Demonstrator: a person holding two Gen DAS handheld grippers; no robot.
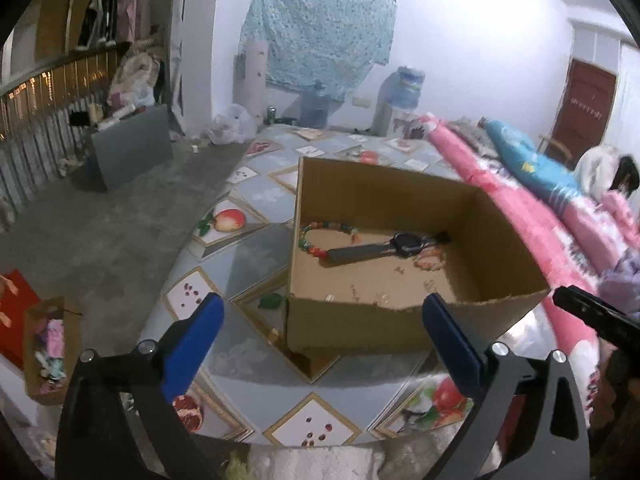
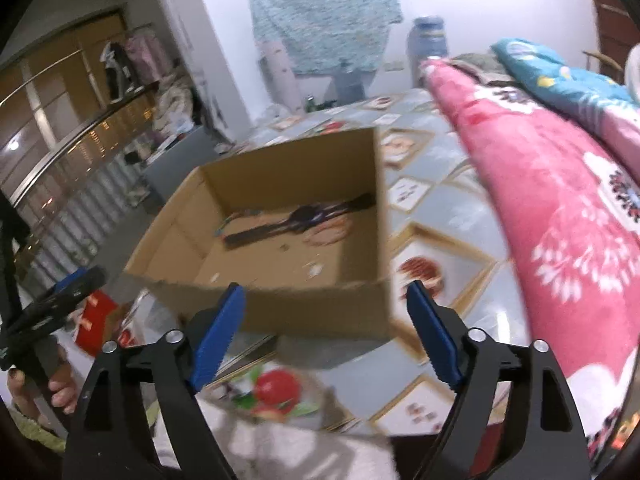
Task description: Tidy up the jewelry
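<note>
Left wrist view first: the left gripper (image 1: 324, 312) is spread wide with nothing between its blue pads (image 1: 206, 334), hanging just short of the near wall of the open cardboard box (image 1: 360, 320). That box sits on a bed covered with a glossy fruit-print sheet (image 1: 256, 256), and the jewelry is down on its floor: a multicoloured bead bracelet (image 1: 320, 236) toward the far left corner, a dark wristwatch (image 1: 404, 245) with its strap laid across the middle and over part of that bracelet, and a peach-toned bead bracelet (image 1: 431, 261) touching the watch on its right. A few tiny pale pieces (image 1: 380, 298) lie scattered near the front wall, too small to identify. Rolled pink blanket (image 1: 540, 232) runs along the right side of the bed, well apart from the box. Over to the right wrist view, blurry this one: the right gripper (image 2: 326, 300) is also wide apart and holding nothing, poised at the near rim of the same box, with the watch and bracelets smeared but visible inside. At the left edge there, a hand (image 2: 44, 388) grips the handle of the other tool. A red box (image 1: 12, 316) sits on the concrete floor at far left.
</note>
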